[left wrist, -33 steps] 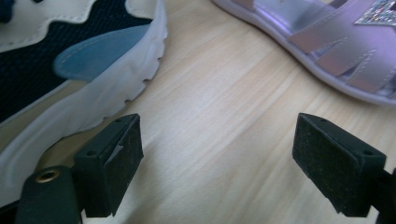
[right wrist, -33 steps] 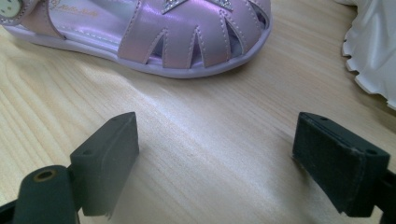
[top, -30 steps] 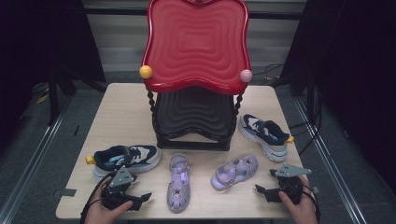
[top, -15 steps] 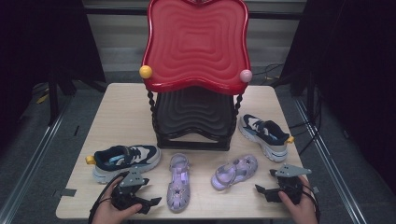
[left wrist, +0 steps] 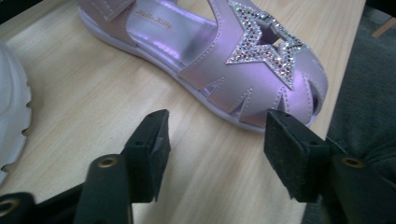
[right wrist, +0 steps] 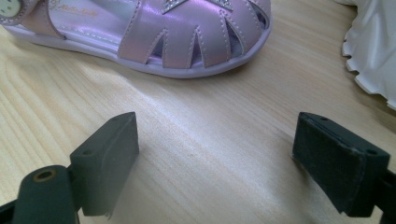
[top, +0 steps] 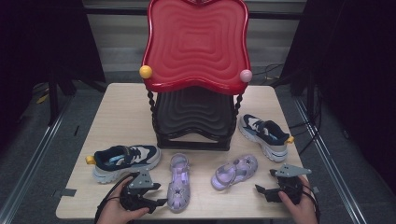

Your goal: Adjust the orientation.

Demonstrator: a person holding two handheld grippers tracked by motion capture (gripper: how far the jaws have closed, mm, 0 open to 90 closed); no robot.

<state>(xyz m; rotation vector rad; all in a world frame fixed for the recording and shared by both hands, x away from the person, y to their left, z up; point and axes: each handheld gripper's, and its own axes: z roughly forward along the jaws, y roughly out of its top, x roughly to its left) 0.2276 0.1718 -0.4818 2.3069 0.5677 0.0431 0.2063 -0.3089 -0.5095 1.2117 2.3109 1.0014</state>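
Sliding across the bench point(top: 121, 116) toward three o'clock, the left tool point(top: 156, 201) has left its spot under the heel of the left sneaker point(top: 123, 161) and now sits just beside the toe of the left sandal point(top: 178, 189). Its jaws have just been closing, from wide to roughly half apart, and nothing is between them: in the left gripper view the pads frame bare wood, with the sandal's point(left wrist: 243, 70) star-studded toe lying just past them toward one o'clock, apart from both. The right tool point(top: 266, 192) has not shifted; it rests at the bench's near edge, at five o'clock of the right sandal point(top: 233, 170), jaws wide apart and empty, and the right gripper view shows that sandal's point(right wrist: 187, 42) toe near but clear of the pads.

I read this as the left tool lining up on the left sandal, likely to carry it to the red and black rack point(top: 196, 88) at twelve o'clock, whose tiers look bare. The narrowing jaws seem a pre-set for the sandal's toe or side strap. No grasp exists yet; the tool would need to go a little further forward before the pads can bite. Meanwhile the right sneaker point(top: 264, 135) waits untouched at the rack's four o'clock.
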